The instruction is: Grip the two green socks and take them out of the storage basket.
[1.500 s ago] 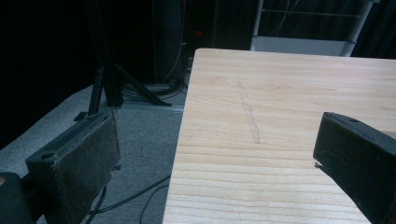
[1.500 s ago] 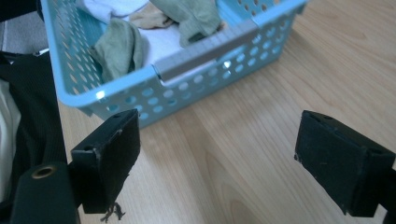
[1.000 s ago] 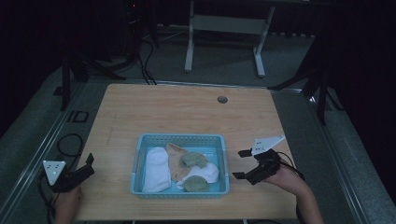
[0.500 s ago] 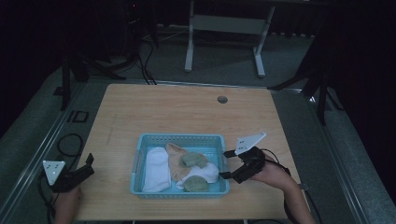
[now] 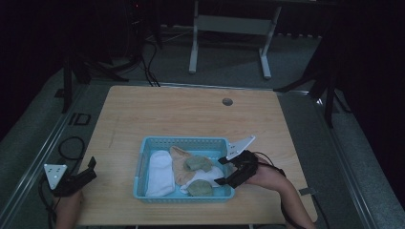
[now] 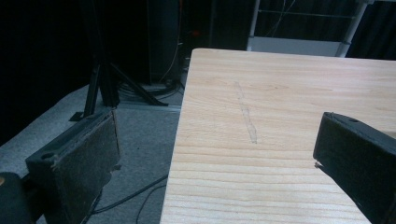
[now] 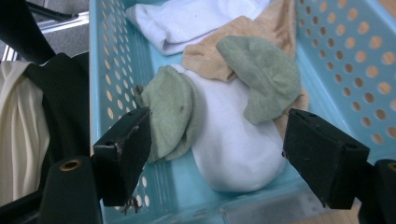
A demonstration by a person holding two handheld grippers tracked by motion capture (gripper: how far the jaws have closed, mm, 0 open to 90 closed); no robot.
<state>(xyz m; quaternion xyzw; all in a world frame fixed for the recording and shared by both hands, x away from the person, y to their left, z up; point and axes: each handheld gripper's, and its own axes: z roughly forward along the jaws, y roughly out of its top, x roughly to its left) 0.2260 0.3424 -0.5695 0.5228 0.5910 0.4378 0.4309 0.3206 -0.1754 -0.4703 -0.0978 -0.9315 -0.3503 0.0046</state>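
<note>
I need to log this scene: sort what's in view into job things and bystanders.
Job:
right gripper, jaws open over the basket
blue basket
white sock
green socks
tan sock

Lying about:
left gripper, open at the table edge
table
table hole
floor cables

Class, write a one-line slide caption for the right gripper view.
Open right tool poised over a white sock among green and tan socks in a blue basket.
</note>
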